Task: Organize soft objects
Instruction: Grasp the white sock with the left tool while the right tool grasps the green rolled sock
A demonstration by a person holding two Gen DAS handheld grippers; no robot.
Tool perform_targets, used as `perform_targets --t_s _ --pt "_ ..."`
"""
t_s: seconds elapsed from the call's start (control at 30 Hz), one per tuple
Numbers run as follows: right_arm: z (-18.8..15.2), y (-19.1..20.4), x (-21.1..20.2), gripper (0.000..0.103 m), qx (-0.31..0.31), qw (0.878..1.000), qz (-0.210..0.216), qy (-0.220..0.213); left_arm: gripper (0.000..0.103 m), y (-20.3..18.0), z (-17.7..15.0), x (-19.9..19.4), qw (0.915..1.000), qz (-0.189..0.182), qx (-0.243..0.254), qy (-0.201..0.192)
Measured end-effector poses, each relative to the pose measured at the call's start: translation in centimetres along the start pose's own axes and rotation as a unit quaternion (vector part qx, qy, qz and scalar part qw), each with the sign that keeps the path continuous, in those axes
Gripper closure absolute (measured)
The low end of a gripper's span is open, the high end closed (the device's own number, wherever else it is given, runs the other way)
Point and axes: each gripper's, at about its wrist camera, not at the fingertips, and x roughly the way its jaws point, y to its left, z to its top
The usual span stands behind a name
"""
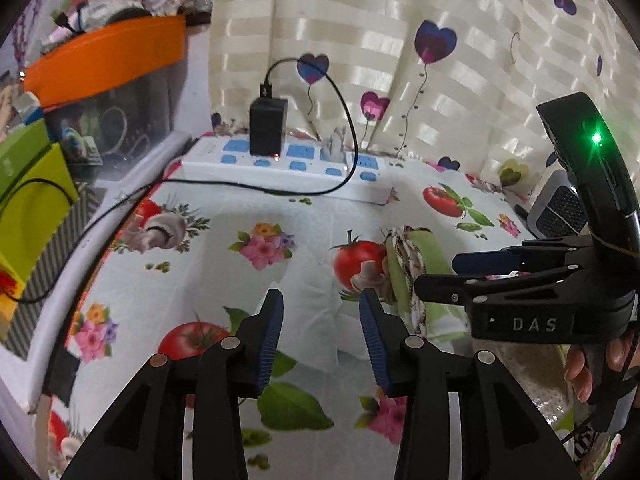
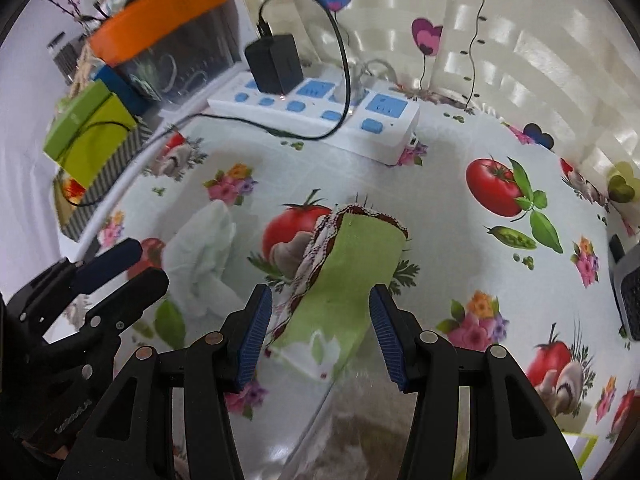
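Right wrist view: my right tool (image 2: 320, 328) is spread wide & empty, folded green cloth w/ dark red patterned trim (image 2: 352, 268) dead ahead btwn its tips on the surface, long axis running away from me. Left tool (image 1: 322, 332), also wide, sits further left, nearer the crumpled white cloth (image 1: 320, 300).

Heart-print striped curtain (image 1: 400, 40); fruit-patterned tablecloth (image 2: 460, 240), white power strip (image 1: 288, 164), orange-lidded bin (image 1: 108, 60)

Both wrist cameras look low and close over the tablecloth (image 1: 224, 216) toward the curtain (image 2: 532, 48); both see the power strip (image 1: 280, 164).
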Motion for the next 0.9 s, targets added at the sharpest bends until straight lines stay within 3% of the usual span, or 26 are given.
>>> perform_targets --t_s 0.13,0.4,0.6,0.7,0.83,0.9 --pt "0.5 0.1 1.6 0.051 -0.011 0.999 -0.022 0.022 0.063 0.4 0.0 2.1 0.9997 -0.01 -0.004 0.022" --pt "1.5 0.0 2.5 0.051 -0.019 0.999 -0.029 0.04 0.059 -0.4 0.0 3.1 0.9994 -0.016 0.018 0.026" --pt "1.4 0.1 2.7 0.061 -0.027 0.998 -0.033 0.036 0.055 -0.6 -1.1 4.5 0.9977 0.034 0.044 0.04" --pt "1.5 0.2 2.5 0.066 -0.031 0.998 -0.036 0.032 0.055 -0.6 -1.1 4.6 0.9977 0.036 0.045 0.035" --pt "1.6 0.0 2.0 0.074 -0.029 0.999 -0.034 0.023 0.072 -0.3 -0.9 4.5 0.9979 0.04 0.039 0.031" --pt "1.5 0.0 1.7 0.086 -0.028 0.999 -0.032 0.018 0.076 0.1 -0.8 4.2 0.9985 0.036 0.029 0.029"
